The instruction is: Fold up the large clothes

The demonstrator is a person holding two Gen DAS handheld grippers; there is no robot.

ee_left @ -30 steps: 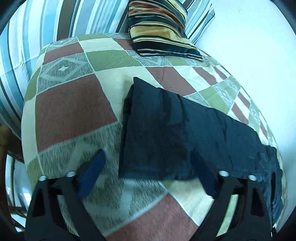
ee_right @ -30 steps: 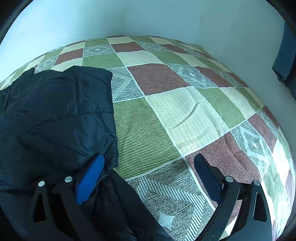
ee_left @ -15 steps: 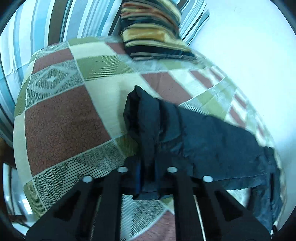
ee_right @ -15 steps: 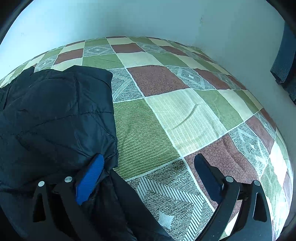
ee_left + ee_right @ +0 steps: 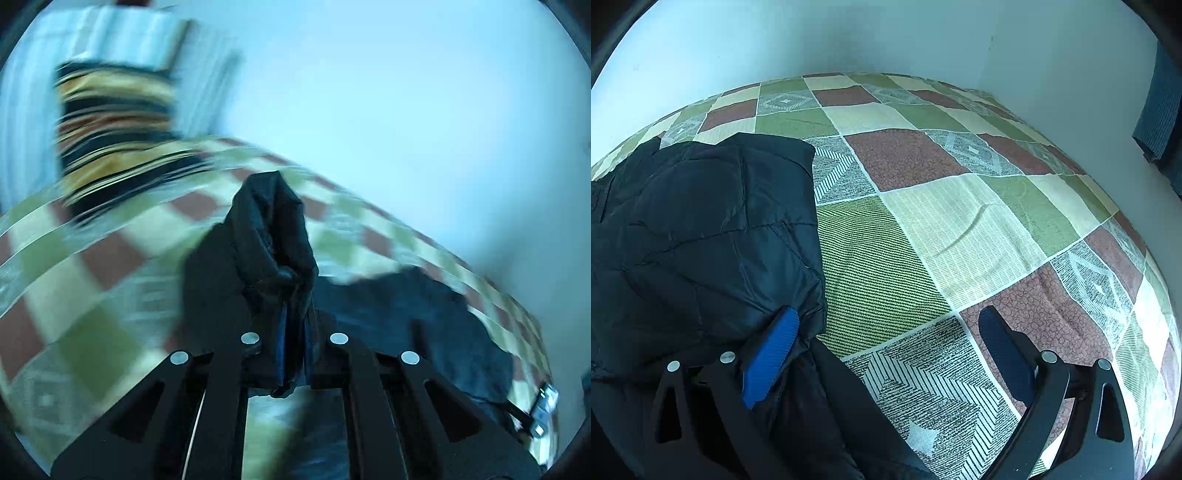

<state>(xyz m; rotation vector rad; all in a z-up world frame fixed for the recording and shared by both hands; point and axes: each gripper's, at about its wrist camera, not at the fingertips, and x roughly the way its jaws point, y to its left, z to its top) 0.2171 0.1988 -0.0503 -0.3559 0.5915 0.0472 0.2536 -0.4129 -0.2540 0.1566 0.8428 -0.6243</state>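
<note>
Patchwork bed (image 5: 960,229): left gripper (image 5: 293,347) clenches jacket (image 5: 273,236) end pointing up; right gripper (image 5: 886,347) released.

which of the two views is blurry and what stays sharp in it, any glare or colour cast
Left wrist view: motion blur smears the patchwork bedspread and striped pillow, while the left gripper and the pinched dark jacket stay sharp. Right wrist view: crisp all over, with fisheye bending at the edges. Both have a bluish cast; no glare.

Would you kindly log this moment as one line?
left gripper: shut on jacket, lifted off bedspread | right gripper: open, over jacket edge | fold: underway
</note>
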